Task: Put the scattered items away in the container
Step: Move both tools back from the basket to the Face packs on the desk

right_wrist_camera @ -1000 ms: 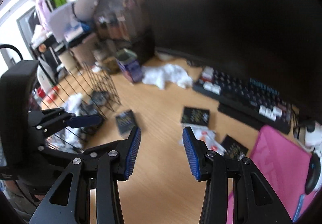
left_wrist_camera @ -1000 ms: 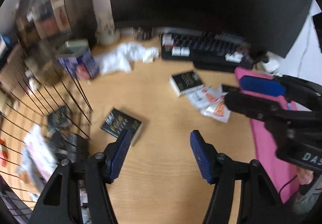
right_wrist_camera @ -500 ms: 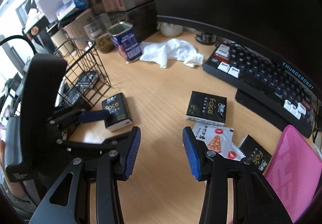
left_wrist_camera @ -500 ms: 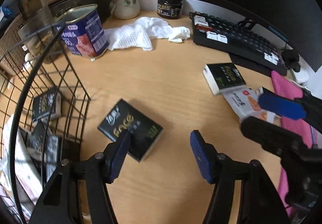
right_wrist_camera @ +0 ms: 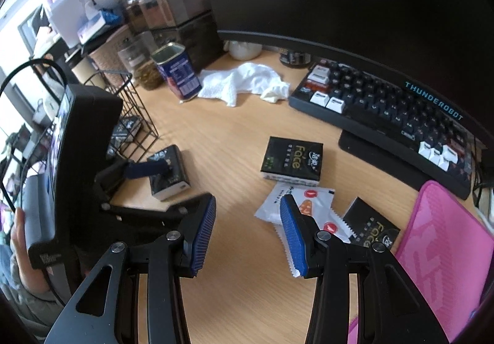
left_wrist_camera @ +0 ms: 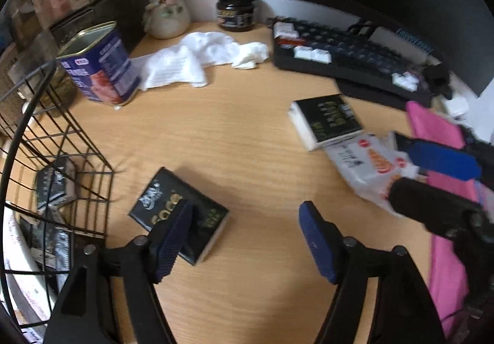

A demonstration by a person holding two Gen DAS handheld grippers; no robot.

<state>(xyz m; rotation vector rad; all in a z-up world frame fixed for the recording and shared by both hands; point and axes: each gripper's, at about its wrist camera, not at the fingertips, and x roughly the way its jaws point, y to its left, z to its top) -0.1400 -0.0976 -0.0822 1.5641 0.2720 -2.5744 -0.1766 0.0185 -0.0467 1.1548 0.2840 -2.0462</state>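
A black "face" tissue pack (left_wrist_camera: 197,214) lies flat on the desk beside the wire basket (left_wrist_camera: 27,115), which holds several similar packs. My left gripper (left_wrist_camera: 244,239) hovers just above this pack (right_wrist_camera: 168,177). Its jaws are opening, its left finger overlaps the pack's near corner, and nothing is gripped. My right gripper (right_wrist_camera: 248,232) stands open over bare desk, its right finger in front of white snack packets (right_wrist_camera: 296,199). Another black pack (right_wrist_camera: 291,158) lies beyond them and a third (right_wrist_camera: 370,226) to the right.
A blue tin can (left_wrist_camera: 102,69) and a crumpled white cloth (left_wrist_camera: 197,60) sit behind the basket. The black keyboard (right_wrist_camera: 386,109) and monitor close the back, with a dark jar (left_wrist_camera: 236,10) and a vase there. A pink pad (right_wrist_camera: 441,239) lies at right.
Both grippers have sunk closer to the desk. The left one now sits lower over the black pack by the basket, with its jaws a little wider.
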